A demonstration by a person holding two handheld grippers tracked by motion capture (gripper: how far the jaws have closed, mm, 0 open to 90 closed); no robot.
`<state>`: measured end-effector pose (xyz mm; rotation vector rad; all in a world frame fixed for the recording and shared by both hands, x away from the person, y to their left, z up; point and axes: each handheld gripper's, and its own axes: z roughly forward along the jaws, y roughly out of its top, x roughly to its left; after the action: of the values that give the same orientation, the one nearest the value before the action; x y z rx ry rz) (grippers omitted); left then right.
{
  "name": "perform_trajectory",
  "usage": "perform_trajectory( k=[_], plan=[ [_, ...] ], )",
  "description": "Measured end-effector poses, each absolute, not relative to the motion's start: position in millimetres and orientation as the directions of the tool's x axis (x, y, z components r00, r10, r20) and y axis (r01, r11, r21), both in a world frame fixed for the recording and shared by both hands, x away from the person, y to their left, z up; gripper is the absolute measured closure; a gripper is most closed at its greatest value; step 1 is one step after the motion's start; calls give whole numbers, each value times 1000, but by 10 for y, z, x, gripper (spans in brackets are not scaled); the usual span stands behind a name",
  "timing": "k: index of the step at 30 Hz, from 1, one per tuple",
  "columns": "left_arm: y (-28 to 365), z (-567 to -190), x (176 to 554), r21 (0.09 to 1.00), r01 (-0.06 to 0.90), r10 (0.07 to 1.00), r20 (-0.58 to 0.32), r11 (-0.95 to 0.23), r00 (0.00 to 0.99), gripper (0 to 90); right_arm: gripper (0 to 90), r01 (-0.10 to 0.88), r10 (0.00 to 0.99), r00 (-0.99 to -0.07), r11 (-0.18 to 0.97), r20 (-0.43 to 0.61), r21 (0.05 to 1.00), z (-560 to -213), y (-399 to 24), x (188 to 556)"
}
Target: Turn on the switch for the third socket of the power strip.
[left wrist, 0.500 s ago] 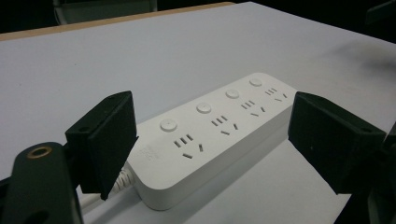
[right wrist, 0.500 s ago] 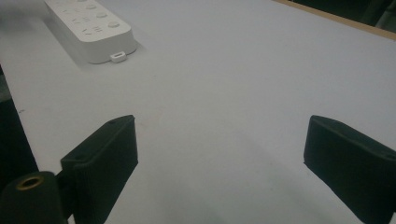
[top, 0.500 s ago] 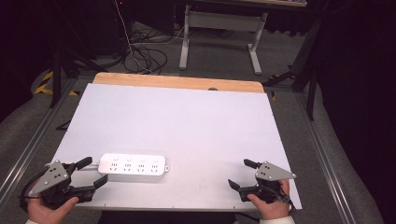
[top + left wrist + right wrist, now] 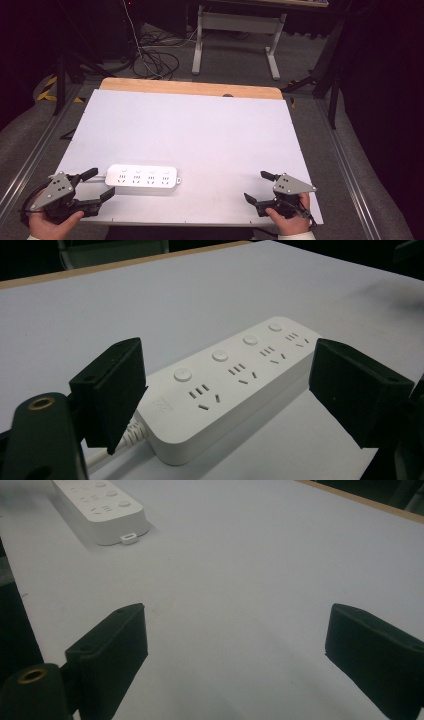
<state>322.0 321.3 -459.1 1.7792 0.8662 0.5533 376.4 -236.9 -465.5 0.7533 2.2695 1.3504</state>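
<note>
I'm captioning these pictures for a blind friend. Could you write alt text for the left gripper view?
A white power strip with four outlets and four round buttons lies on a white table, seen close up. The left gripper is open, one black jaw on each side of the strip's near end and neither touching it. A white cord leaves that end.

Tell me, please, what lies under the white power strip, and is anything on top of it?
The power strip lies flat on the white table. On top are only its own buttons and sockets. Whatever is beneath its body is covered.
</note>
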Motion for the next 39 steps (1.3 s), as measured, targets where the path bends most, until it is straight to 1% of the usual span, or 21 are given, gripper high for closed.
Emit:
perform_trajectory(
  k=[9,12,14,18,39],
  plan=[
    [3213,-4573,3216,930,301,776,-27,-212,630,161,107,252,626,-778,393,-56,885,-4659,-2368,3762],
    [3220,-4553,3212,925,318,771,-45,-208,636,169,107,255,623,-780,394,-52,883,-4664,-2366,3766],
    [3215,-4543,3209,925,320,769,-49,-206,637,186,107,255,623,-781,393,-52,883,-4665,-2366,3765],
    [3212,-4531,3211,923,326,775,-50,-205,629,189,107,256,623,-780,393,-51,883,-4666,-2368,3764],
    [3184,-4418,3255,921,317,765,-35,-225,643,214,107,261,619,-784,400,-49,879,-4676,-2362,3771]
  ],
)
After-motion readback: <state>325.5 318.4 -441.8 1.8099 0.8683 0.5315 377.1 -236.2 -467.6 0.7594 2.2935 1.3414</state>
